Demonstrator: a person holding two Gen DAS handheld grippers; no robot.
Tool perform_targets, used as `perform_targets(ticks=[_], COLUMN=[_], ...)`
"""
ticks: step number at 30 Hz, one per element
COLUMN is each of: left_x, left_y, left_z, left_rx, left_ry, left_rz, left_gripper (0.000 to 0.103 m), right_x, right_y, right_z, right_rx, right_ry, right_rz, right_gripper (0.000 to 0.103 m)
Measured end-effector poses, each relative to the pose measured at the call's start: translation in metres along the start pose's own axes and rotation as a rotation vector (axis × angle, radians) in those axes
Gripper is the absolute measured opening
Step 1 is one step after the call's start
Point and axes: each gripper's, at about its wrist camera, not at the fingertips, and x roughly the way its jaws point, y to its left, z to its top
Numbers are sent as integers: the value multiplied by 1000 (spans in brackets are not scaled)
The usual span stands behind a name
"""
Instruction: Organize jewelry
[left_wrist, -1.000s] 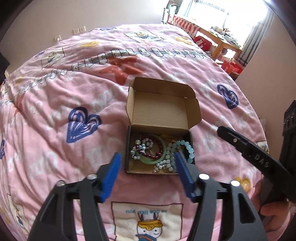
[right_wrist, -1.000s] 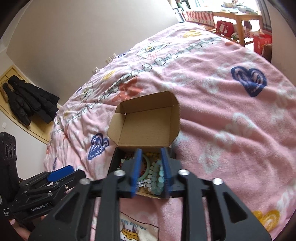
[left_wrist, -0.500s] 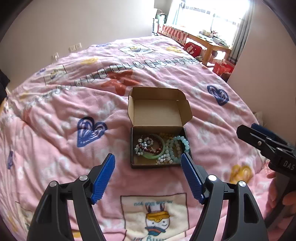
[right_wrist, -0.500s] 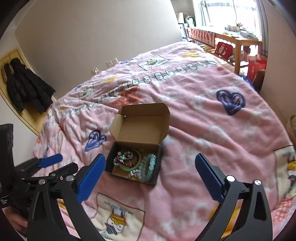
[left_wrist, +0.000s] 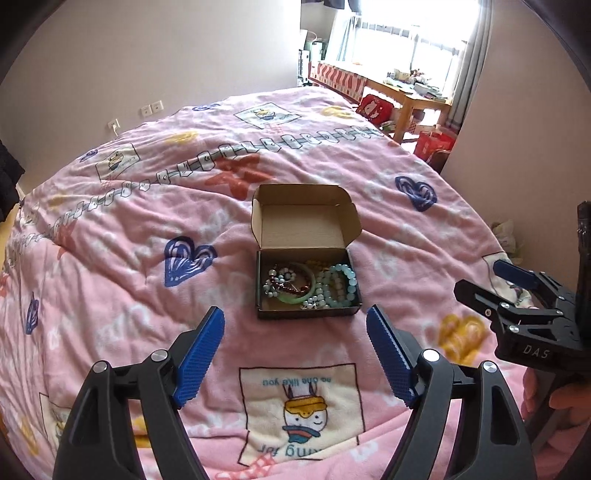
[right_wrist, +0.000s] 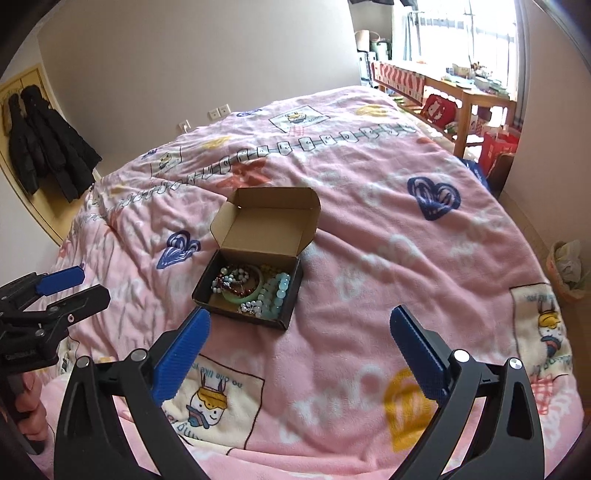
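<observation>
A small cardboard box with its lid folded back sits on a pink blanket. It holds a green bangle, a light blue bead bracelet, a dark red bead string and other beads. The box also shows in the right wrist view. My left gripper is open and empty, above the blanket just in front of the box. My right gripper is open and empty, in front of the box and to its right; it also shows in the left wrist view.
The blanket covers a bed. A wooden table with clutter stands by the window at the far right. Black coats hang on the left wall. A bin stands on the floor right of the bed.
Both grippers have pulled back and up from the box. My right gripper, nearly shut over the box a second ago, has opened wide. The jewelry stays in the box.
</observation>
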Motion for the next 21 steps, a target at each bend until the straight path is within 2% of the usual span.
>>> perform_targets(ticks=[1, 4, 7, 11, 21], left_x=[0, -2, -5, -7, -6], left_y=[-1, -5, -2, -1, -2], left_z=[0, -2, -2, -1, 0], left_rx=[12, 42, 24, 23, 22], left_ry=[1, -20, -21, -23, -13], left_rz=[-7, 50, 50, 91, 84], left_gripper=[79, 79, 79, 80, 81], right_x=[-2, -8, -7, -5, -6], right_y=[1, 4, 10, 13, 10], right_z=[1, 2, 1, 1, 3], right_rx=[3, -4, -31, -36, -25], right_ry=[-5, -19, -19, -15, -18], right_rz=[4, 22, 14, 17, 16], right_gripper=[96, 96, 96, 96, 96])
